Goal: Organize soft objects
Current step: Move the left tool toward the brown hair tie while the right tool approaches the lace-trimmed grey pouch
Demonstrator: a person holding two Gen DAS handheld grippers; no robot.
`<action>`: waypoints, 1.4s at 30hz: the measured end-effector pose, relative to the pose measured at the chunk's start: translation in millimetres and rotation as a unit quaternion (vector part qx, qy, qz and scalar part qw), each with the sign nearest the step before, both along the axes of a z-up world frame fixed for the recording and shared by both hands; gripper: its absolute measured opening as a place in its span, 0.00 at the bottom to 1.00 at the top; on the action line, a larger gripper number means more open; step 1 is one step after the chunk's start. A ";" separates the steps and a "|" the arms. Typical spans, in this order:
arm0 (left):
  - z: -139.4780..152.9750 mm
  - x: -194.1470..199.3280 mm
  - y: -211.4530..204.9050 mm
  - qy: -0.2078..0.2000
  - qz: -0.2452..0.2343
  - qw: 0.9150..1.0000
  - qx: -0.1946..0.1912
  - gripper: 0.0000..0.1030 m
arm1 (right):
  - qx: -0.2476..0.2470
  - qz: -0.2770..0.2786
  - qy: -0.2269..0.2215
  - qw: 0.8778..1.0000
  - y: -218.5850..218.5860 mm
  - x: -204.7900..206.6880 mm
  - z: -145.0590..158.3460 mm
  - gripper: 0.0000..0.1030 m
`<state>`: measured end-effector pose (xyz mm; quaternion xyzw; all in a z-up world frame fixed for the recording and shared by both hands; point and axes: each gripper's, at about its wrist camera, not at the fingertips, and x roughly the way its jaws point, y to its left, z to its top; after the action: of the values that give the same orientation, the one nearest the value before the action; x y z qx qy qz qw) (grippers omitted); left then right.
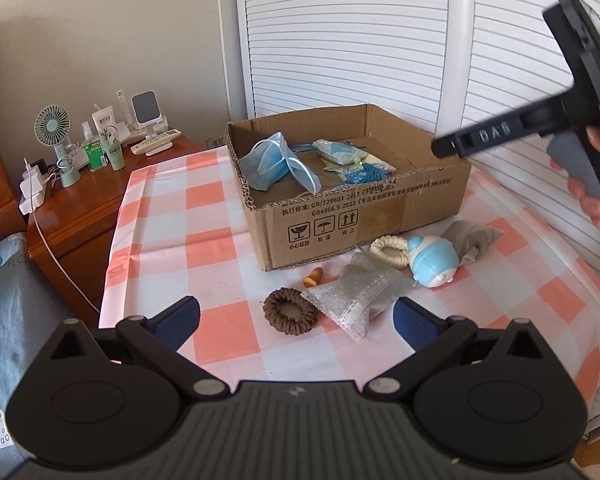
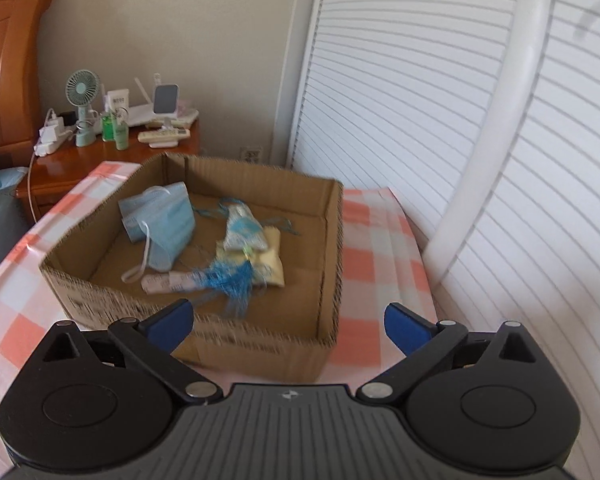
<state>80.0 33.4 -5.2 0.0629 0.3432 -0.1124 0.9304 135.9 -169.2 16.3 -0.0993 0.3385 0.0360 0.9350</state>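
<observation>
The right gripper (image 2: 288, 322) hangs spread and empty above the cardboard box (image 2: 260, 344) holding crumpled masks (image 2: 160, 228) and a seemingly tasselled sachet (image 2: 242, 232).

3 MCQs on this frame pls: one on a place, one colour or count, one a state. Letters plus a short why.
1. Where is the blue face mask?
A. Inside the cardboard box
B. On the checked cloth in front of the box
C. On the wooden nightstand

2. What colour is the hair scrunchie on the checked cloth?
A. Blue
B. Brown
C. White

3. How does the right gripper stand?
A. Shut on the mask
B. Shut on nothing
C. Open, nothing between its fingers

Answers:
1. A: the right wrist view shows the mask lying on the box floor by the left wall, beside the tasselled sachet.
2. B: the left wrist view shows a brown ring next to the grey pouch.
3. C: its blue pads sit far apart with only the box behind them.
</observation>
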 end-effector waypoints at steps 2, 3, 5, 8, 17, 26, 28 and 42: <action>-0.3 -1.2 -2.1 -0.002 -0.002 1.000 0.001 0.99 | 0.002 -0.014 0.021 1.000 -8.4 -2.0 -10.9 1.00; -0.4 -1.5 -3.0 -0.002 -0.003 1.000 0.001 0.99 | 0.001 -0.022 0.029 0.999 -12.0 -1.8 -16.1 1.00; -1.2 -1.3 -4.4 -0.002 -0.004 1.000 -0.001 0.99 | 0.001 -0.040 0.045 0.998 -18.7 0.2 -27.7 1.00; -5.1 -0.7 -6.9 0.005 -0.009 1.000 -0.002 0.99 | 0.019 -0.062 0.070 0.995 -26.5 6.0 -44.0 1.00; -12.6 0.5 -9.7 0.015 -0.014 1.000 -0.009 0.99 | 0.041 -0.111 0.107 0.987 -22.8 27.3 -81.7 1.00; -19.6 4.4 -9.3 0.030 -0.008 0.999 -0.011 0.99 | 0.033 -0.105 0.113 0.988 -26.8 23.8 -88.8 1.00; -20.1 5.5 -9.4 0.032 -0.006 0.999 -0.012 0.99 | 0.035 -0.103 0.116 0.987 -31.1 18.9 -88.1 1.00; -24.6 5.6 -15.8 0.041 -0.011 0.999 -0.010 0.99 | 0.030 -0.099 0.102 0.989 -57.8 -33.2 -90.4 1.00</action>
<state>85.6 17.6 -29.7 0.0524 0.3792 -0.1285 0.9149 102.7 -226.9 -74.0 -0.0327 0.4391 -0.0365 0.8971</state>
